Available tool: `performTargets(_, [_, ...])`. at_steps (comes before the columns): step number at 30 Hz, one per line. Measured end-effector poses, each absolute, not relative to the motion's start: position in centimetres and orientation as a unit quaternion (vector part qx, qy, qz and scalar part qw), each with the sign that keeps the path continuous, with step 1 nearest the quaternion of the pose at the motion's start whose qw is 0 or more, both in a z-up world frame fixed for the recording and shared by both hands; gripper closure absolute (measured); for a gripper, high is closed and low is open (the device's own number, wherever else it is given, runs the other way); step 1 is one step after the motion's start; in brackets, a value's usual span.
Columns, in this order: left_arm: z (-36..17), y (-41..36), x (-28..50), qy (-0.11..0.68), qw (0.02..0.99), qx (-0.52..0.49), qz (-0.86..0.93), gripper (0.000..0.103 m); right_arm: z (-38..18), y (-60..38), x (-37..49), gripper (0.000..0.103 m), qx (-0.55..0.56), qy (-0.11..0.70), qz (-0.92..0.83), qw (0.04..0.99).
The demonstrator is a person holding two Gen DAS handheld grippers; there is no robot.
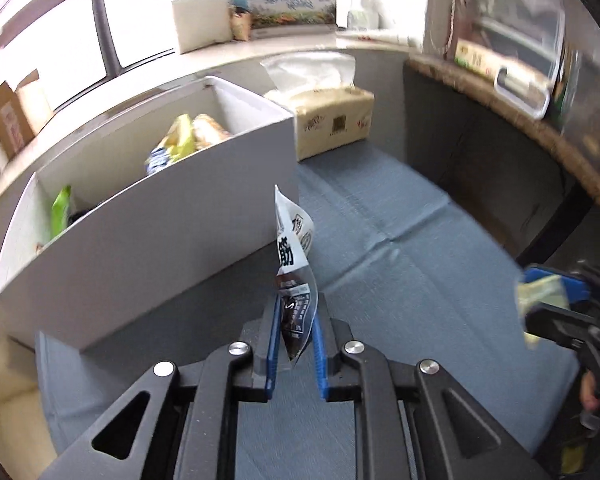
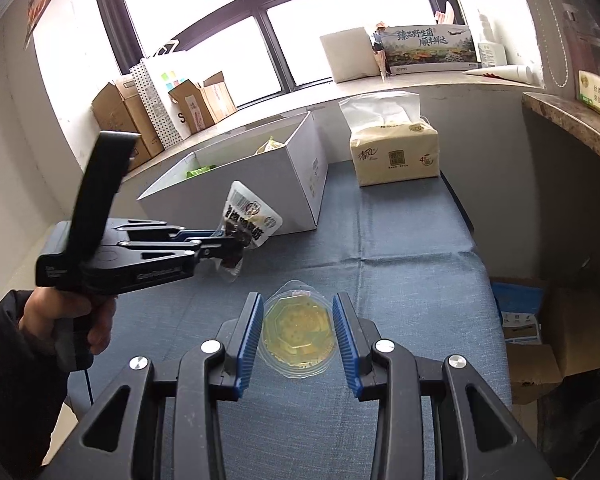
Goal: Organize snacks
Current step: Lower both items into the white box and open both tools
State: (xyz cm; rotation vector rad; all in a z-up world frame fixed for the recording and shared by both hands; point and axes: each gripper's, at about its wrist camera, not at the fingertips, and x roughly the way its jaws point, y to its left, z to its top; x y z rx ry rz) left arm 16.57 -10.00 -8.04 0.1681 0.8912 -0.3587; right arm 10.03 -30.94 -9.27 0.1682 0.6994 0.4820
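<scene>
Daylight pours in from the window [image 2: 260,20], blown out to pure white in both views; no detail past the glass. Boxes on the sill below the window [image 2: 160,108] are backlit and dim on their near faces. The blue cloth [image 2: 400,240] in front of the window is evenly lit, shadows soft. Left wrist view is motion-blurred, worst at the right edge (the shelf [image 1: 512,76] right of the window smears). Right wrist view is sharp. Fisheye bends the window frame; corners go dark.
</scene>
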Motion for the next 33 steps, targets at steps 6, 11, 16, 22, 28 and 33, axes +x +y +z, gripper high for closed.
performTargets(6, [-6.9, -5.6, 13.5, 0.405, 0.899, 0.018, -0.163, 0.086, -9.0, -28.7, 10.4, 0.064, 0.069, 0.343, 0.252, 0.902])
performTargets(11, [-5.1, -2.7, 11.4, 0.384, 0.91, -0.012, -0.156, 0.086, -8.3, -26.5, 10.8, 0.064, 0.056, 0.341, 0.268, 0.899])
performTargets(16, [-2.8, -0.7, 11.3, 0.356, 0.922, -0.035, -0.149, 0.086, -6.5, -24.0, 12.0, 0.064, 0.045, 0.33, 0.294, 0.896])
performTargets(22, [1.5, 1.9, 13.2, 0.323, 0.939, -0.036, -0.114, 0.086, -2.8, -21.4, 16.5, 0.064, 0.061, 0.315, 0.322, 0.89])
performTargets(28, [3.6, 3.5, 19.3, 0.317, 0.946, -0.011, -0.071, 0.086, -0.6, -17.6, 23.4, 0.064, 0.056, 0.318, 0.32, 0.891])
performTargets(33, [2.0, 4.3, 24.9, 0.337, 0.94, 0.002, -0.047, 0.086, 0.1, -14.6, 28.6, 0.064, 0.025, 0.321, 0.299, 0.898])
